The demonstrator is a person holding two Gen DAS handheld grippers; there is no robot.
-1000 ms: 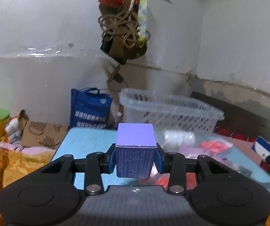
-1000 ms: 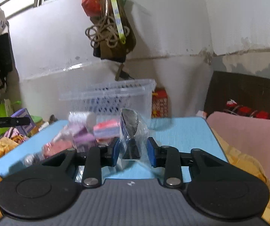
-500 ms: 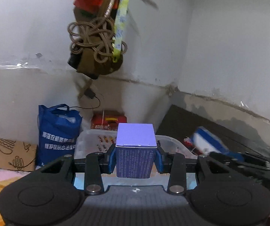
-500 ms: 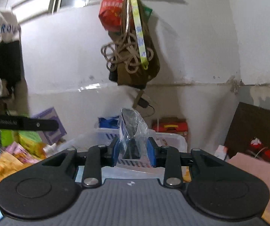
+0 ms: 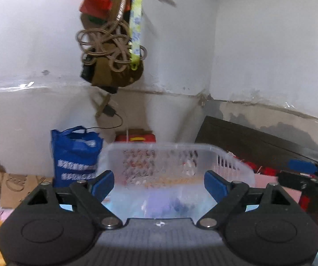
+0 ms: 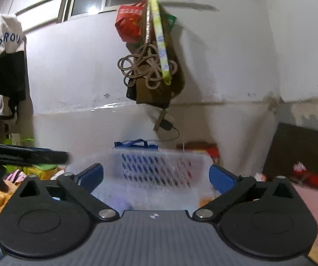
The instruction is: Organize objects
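A clear plastic basket (image 5: 159, 147) stands right in front of both grippers, its rim just beyond the fingertips. My left gripper (image 5: 159, 182) hangs over its near side with jaws opening wide and nothing between the pads. Below them, a blurred purple box (image 5: 159, 206) shows inside the basket. In the right wrist view the right gripper (image 6: 156, 176) is also opening over the basket (image 6: 159, 154), its pads bare. The small plastic-wrapped item is not clearly visible. Each view catches the other gripper's fingers (image 5: 301, 166) (image 6: 25, 155) at its edge.
A blue shopping bag (image 5: 74, 155) and a red box (image 5: 136, 137) stand behind the basket by the wall. A bundle of rope and bags (image 5: 112, 51) hangs above. A dark headboard (image 5: 258, 141) and pink cushion (image 6: 314, 199) lie right; clothing (image 6: 3, 55) hangs left.
Both grippers rose and came forward over the basket. Both jaws went from shut to wide apart; the purple box and the plastic-wrapped item left them.
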